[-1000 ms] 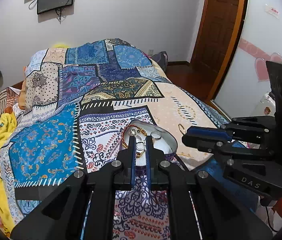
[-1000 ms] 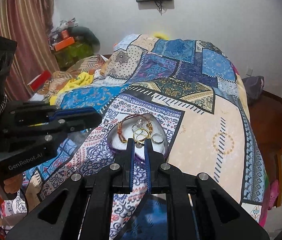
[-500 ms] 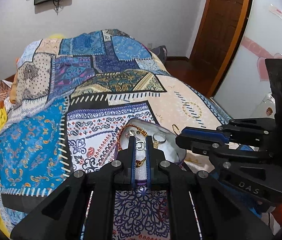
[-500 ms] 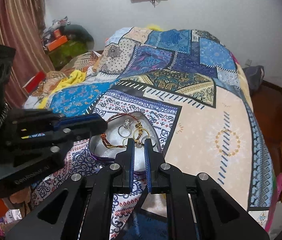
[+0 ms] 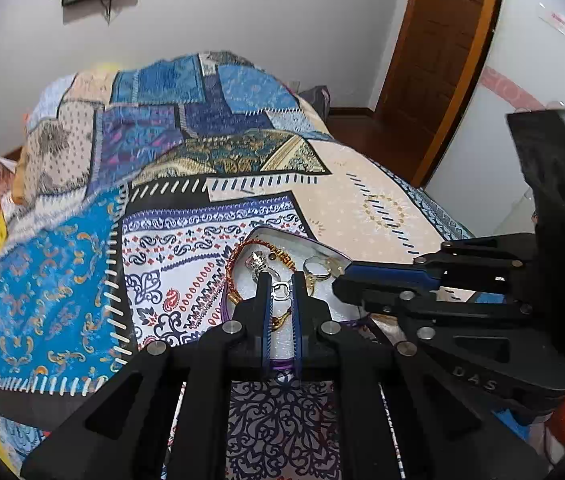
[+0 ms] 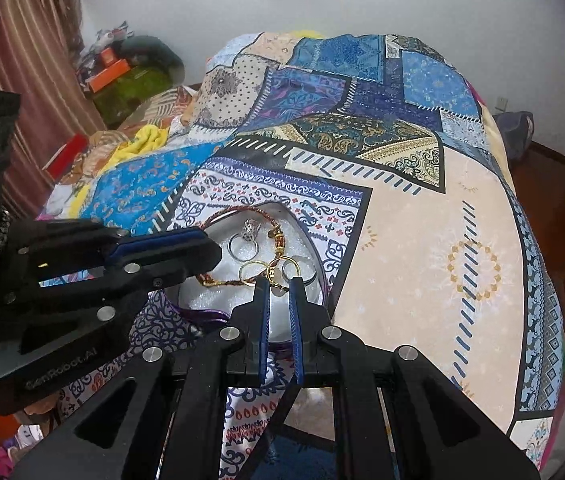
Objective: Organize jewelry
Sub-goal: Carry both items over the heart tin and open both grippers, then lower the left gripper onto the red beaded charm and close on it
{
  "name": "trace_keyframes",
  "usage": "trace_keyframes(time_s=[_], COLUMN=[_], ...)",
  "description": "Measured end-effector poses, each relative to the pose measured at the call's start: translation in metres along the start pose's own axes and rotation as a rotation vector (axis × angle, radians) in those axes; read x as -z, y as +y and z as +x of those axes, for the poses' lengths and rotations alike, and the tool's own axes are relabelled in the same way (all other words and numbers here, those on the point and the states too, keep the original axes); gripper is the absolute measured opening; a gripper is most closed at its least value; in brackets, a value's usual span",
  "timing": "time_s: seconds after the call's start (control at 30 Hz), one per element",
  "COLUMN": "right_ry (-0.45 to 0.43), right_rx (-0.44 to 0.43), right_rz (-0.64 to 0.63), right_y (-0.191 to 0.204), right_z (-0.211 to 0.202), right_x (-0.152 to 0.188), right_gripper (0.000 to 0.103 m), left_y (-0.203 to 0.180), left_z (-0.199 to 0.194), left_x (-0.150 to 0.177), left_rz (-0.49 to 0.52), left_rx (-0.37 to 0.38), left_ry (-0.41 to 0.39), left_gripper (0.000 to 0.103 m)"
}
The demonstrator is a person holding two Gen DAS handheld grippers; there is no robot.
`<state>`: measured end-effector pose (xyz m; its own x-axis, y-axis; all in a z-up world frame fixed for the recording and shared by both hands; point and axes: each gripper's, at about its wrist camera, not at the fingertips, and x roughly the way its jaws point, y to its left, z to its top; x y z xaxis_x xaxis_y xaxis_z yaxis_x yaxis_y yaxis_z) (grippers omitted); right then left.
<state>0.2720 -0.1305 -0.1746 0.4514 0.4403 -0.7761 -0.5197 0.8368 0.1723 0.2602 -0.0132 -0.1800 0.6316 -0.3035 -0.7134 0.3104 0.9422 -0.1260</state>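
Left wrist view: my left gripper (image 5: 281, 280) hangs over the white tray (image 5: 334, 308) on the patchwork bedspread (image 5: 82, 272), fingers narrowly apart, clamping nothing. My right gripper (image 6: 279, 282), equally slack, crosses the tray's right side. Inside lie several rings, including one stone-set ring (image 6: 244, 240), and one red-gold bracelet (image 6: 238, 213).
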Motion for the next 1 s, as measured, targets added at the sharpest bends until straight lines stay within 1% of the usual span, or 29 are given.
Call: trace_keyframes(time_s=[0.27,0.43,0.53,0.6,0.7,0.83,0.9,0.97,1.0], right_ry=[0.021,0.001,-0.020,-0.033,-0.050,-0.064,-0.066,-0.069,-0.071], right_rx=[0.016,0.020,0.023,0.026,0.031,0.037,0.040,0.046,0.046], right_rz=[0.001,-0.003,-0.012,-0.018,-0.023,-0.027,-0.025,-0.024,-0.025], right_y=[0.003,0.006,0.011,0.015,0.020,0.024,0.026,0.027,0.027], right_z=[-0.005,-0.018,-0.028,-0.034,-0.043,-0.054,-0.057,-0.060,-0.062], right_x=[0.002,-0.001,-0.002,-0.002,-0.001,0.001,0.004,0.008,0.010], right_gripper=[0.009,0.009,0.009,0.009,0.009,0.010,0.014,0.025,0.028], left_y=[0.001,0.002,0.001,0.001,0.002,0.003,0.003,0.004,0.004], left_z=[-0.005,-0.020,-0.029,-0.034,-0.043,-0.057,-0.063,-0.068,-0.070], left_x=[0.001,0.001,0.001,0.001,0.003,0.008,0.011,0.016,0.018], left_rz=[-0.010,-0.015,-0.009,-0.009,-0.021,-0.032,-0.034,-0.036,-0.036], left_rx=[-0.015,-0.024,-0.047,-0.058,-0.063,-0.073,-0.080,-0.088,-0.091], left_ry=[0.018,-0.001,-0.016,-0.021,-0.027,-0.025,-0.021,-0.014,-0.009], left_gripper=[0.008,0.009,0.017,0.026,0.035,0.038,0.040,0.040,0.040])
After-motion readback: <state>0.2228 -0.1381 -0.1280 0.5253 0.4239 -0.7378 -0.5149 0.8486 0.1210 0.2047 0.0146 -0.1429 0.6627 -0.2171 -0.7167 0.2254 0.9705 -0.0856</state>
